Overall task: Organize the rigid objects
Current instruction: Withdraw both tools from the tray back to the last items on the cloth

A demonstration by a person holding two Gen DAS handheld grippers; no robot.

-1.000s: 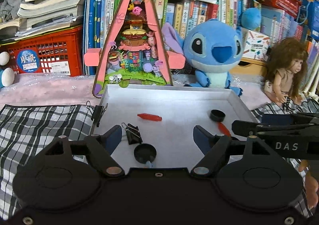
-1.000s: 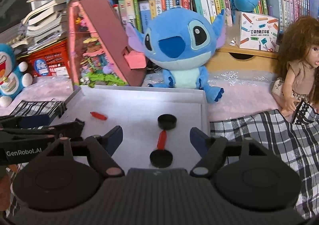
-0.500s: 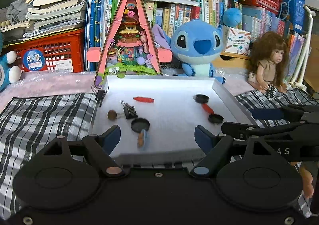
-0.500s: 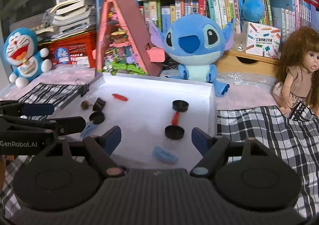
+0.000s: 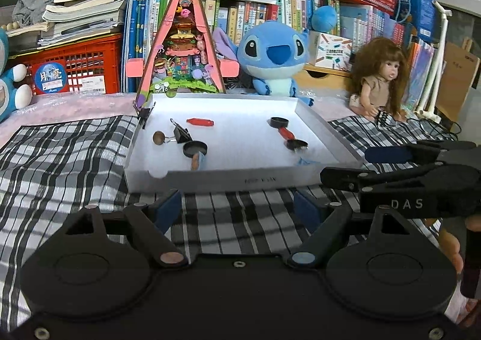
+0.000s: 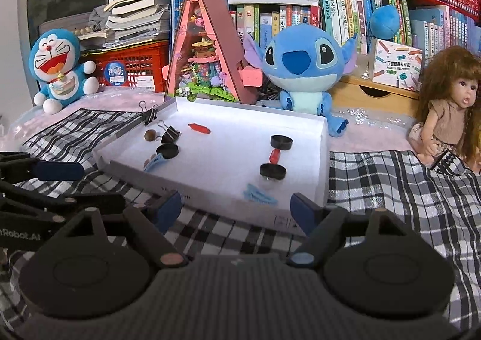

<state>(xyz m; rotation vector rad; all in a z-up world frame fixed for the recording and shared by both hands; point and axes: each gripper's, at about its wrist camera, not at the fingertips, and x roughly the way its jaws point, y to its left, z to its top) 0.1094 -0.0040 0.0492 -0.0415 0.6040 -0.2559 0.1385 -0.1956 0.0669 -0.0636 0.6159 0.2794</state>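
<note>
Both grippers, left [image 5: 237,207] and right [image 6: 237,209], are spread and empty, having pulled back from above the white tray [image 5: 228,180], which now sits mid-frame with caps and clips [image 5: 181,133] inside.

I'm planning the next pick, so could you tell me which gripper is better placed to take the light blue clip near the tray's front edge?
Probably the right gripper: the light blue clip lies just ahead of its open jaws, while from the left gripper it sits off toward the tray's right front corner.
</note>
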